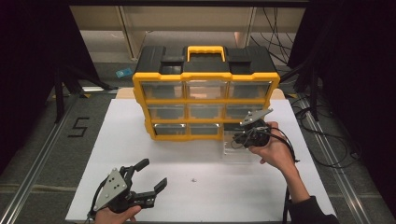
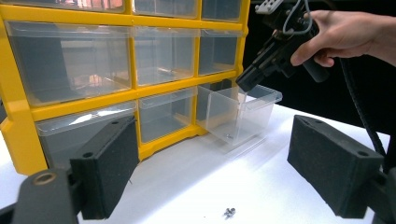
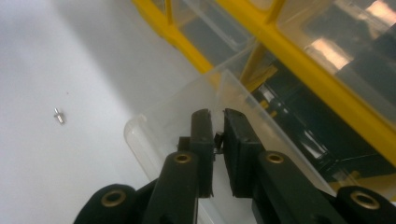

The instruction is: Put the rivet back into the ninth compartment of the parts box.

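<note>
The right claw (image 3: 217, 140), jaws nearly closed on something small and dark I cannot identify, hangs over the pulled-out clear drawer (image 2: 238, 112) of the yellow organizer (image 1: 205, 100). Release low inside. The left claw (image 1: 152, 175) waits wide above the tabletop (image 1: 210, 191), near 1 stray screw (image 2: 229, 213).

Cabinet (image 1: 205, 100): yellow frame, black top, yellow handle (image 1: 206, 52); my view shows its drawers clear. Pulled drawer (image 2: 238, 112): clear plastic. Board (image 1: 140, 158): plain white. Screw (image 2: 229, 213): silver-grey. My left gripper (image 1: 152, 175): black jaws, grey plate. My right gripper (image 3: 216, 133): black jaws with brass-coloured rivets. Floor (image 1: 37, 135): grey, with a black "5" (image 1: 78, 127).
</note>
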The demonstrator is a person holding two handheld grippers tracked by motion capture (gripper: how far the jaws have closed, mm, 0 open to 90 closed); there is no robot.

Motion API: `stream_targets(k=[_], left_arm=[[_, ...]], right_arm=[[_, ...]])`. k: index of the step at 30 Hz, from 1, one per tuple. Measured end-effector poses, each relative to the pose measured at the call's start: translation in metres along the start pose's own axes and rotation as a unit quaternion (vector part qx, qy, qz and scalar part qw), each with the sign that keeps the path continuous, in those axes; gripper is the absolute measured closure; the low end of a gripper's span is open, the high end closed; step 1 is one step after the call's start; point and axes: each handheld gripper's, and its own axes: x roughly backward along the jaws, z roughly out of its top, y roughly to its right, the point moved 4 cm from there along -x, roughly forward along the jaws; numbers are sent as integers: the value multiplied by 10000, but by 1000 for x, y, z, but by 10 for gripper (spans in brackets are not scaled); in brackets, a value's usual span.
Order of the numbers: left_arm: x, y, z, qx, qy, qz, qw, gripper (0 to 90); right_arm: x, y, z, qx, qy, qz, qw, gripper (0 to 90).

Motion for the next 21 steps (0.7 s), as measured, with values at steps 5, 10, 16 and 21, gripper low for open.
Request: stream_targets(k=[5,10,16,21], left_arm=[[0,0,0,-1,-1,1,10000,160],[0,0,0,-10,-2,-4,10000,160],[0,0,0,-15,-15,2,10000,160],[0,0,0,-8,-18,13,10000,160]], right_arm=[[-3,-1,0,25,-25,72,10000,696],[3,-1,5,20,173,11,9998,620],[15,-15,19,154,421,-51,9990,484],[16,-37,33,473,589,96,9971,425]])
